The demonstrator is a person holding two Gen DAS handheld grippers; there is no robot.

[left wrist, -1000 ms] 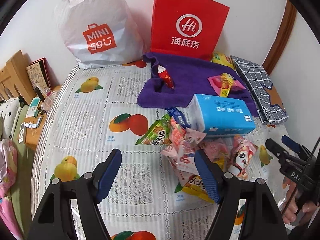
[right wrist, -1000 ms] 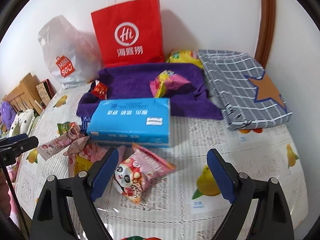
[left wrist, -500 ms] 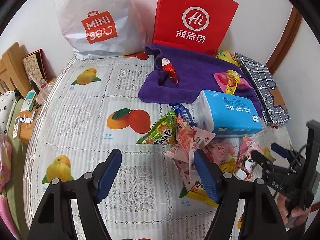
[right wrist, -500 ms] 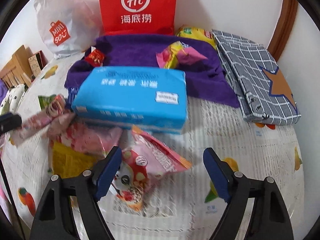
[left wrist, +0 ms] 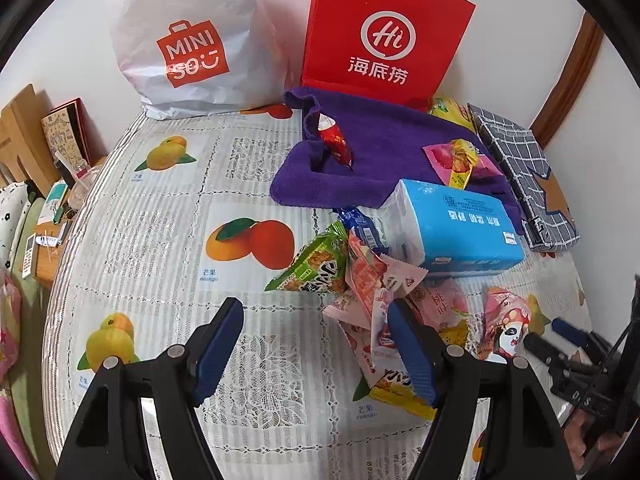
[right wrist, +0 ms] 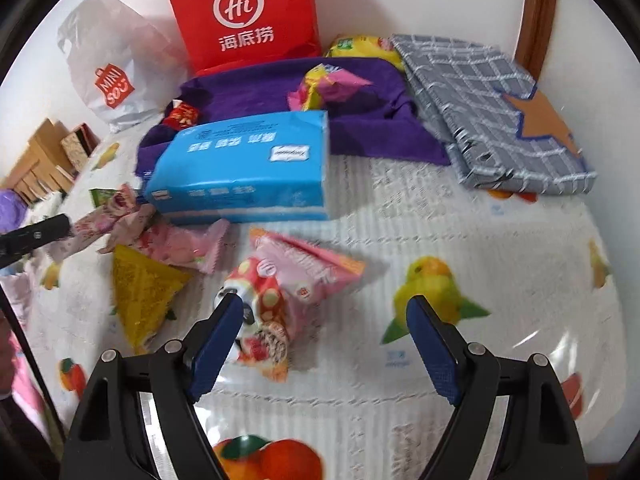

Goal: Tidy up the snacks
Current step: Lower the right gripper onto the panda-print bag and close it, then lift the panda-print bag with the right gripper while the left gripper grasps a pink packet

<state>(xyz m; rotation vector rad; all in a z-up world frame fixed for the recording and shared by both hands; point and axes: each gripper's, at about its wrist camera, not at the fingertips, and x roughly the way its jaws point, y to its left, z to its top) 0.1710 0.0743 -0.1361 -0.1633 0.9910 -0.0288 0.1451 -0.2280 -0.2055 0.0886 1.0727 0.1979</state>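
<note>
In the left wrist view the left gripper (left wrist: 316, 354) hangs with jaws apart over bare fruit-print tablecloth (left wrist: 168, 240), and should stay clear of the pile.

In the right wrist view the right gripper (right wrist: 326, 342), jaws apart after narrowing a little, has its left pad beside the pink panda-print snack packet (right wrist: 280, 292) near the table's front edge; it should shift left to straddle the packet before closing.

You can read "MINI SO" in white on the orange patch of the crinkled white plastic shopping bag (left wrist: 192, 40). The stiff red paper carrier bag (left wrist: 384, 28) shows "Hi" inside a white ring above "海底捞". The fruit-printed cloth (left wrist: 160, 208) says "mango" under one fruit.
</note>
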